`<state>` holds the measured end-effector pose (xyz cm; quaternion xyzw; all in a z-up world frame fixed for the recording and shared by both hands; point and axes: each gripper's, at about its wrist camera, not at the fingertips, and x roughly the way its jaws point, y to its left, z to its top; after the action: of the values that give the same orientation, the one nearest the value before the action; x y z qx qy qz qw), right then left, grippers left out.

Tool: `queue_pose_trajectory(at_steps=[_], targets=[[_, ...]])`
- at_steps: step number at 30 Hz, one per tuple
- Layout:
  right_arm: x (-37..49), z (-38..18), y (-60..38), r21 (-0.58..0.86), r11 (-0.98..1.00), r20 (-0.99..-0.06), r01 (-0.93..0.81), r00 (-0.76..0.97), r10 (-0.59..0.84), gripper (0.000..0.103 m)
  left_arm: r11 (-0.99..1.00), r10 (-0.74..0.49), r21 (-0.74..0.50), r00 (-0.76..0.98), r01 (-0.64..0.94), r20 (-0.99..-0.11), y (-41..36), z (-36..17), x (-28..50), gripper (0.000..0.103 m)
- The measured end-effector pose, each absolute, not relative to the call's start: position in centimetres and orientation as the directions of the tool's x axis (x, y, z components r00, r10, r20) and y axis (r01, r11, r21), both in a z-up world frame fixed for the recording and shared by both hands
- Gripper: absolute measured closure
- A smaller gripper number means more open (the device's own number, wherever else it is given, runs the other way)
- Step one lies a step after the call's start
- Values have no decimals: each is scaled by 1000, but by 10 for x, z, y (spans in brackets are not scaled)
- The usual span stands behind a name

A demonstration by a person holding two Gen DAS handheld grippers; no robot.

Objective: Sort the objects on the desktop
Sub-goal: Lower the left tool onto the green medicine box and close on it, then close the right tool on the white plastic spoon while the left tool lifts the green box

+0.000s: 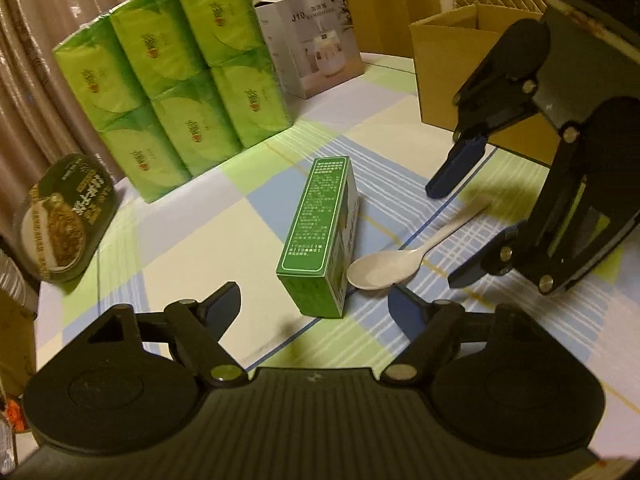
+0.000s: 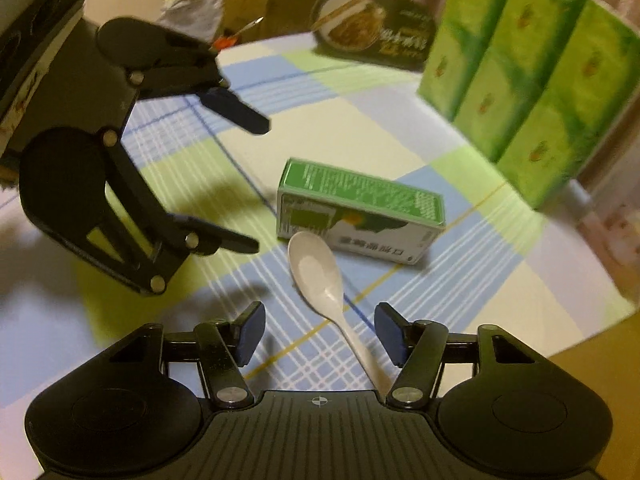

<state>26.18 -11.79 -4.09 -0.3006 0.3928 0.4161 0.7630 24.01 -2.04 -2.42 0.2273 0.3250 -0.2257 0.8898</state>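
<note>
Checked cloth in pale blue, green and cream covers the table [image 1: 192,240], and both tools hover low over it. Nearest the right gripper [image 2: 320,334], the white plastic spoon [image 2: 320,272] lies flat with its handle running back between the spread, empty fingers [image 2: 390,332]; its bowl points away and sits just beside the green carton [image 2: 360,204]. To take the spoon well, I judge the right tool should drop straight down and close across the thin handle, not the bowl, keeping the pads level so the handle does not twist or skid on the cloth. It should also stay clear of the carton so nothing gets nudged.

From the other side, the left gripper [image 1: 316,300] is likewise released and holds nothing, with the green carton lying on its long side just ahead of its fingers [image 1: 224,300]. A grip across the carton's narrow width looks safest.

Farther off stand a shrink-wrapped pack of green tissue packets [image 1: 172,80], a round instant-meal bowl [image 1: 64,216], a white appliance box [image 1: 316,36] and an open cardboard box [image 1: 452,72], a likely drop-off.
</note>
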Motion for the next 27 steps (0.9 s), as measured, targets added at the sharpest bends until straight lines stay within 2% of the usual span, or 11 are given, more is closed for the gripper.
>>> queue_pose_trajectory(at_steps=[6,11,14,16,21,24,27], targets=[[277,-54,-115,-101,442,-862,-891,300,408,49,787,-300,229,680,573,-670,-17,-26,251,26],[281,-62,-112,-80,435,-856,-897,285,431,51,797,-313,190,661,573,-682,-16,-28,265,37],[282,-63,-111,-74,445,-846,-892,292,445,51,799,-333,153,640,582,-693,-17,-31,271,53],[283,-63,-109,-74,458,-840,-886,303,451,51,807,-328,145,638,573,-697,-16,-33,273,71],[287,-64,-105,-60,473,-826,-879,310,472,52,852,-323,77,637,518,-700,-2,-29,268,78],[287,-64,-103,-66,482,-818,-874,324,475,57,879,-282,78,645,471,-711,5,-27,257,78],[286,-63,-101,-58,494,-820,-868,324,472,74,904,-250,61,639,423,-727,9,-26,242,78]])
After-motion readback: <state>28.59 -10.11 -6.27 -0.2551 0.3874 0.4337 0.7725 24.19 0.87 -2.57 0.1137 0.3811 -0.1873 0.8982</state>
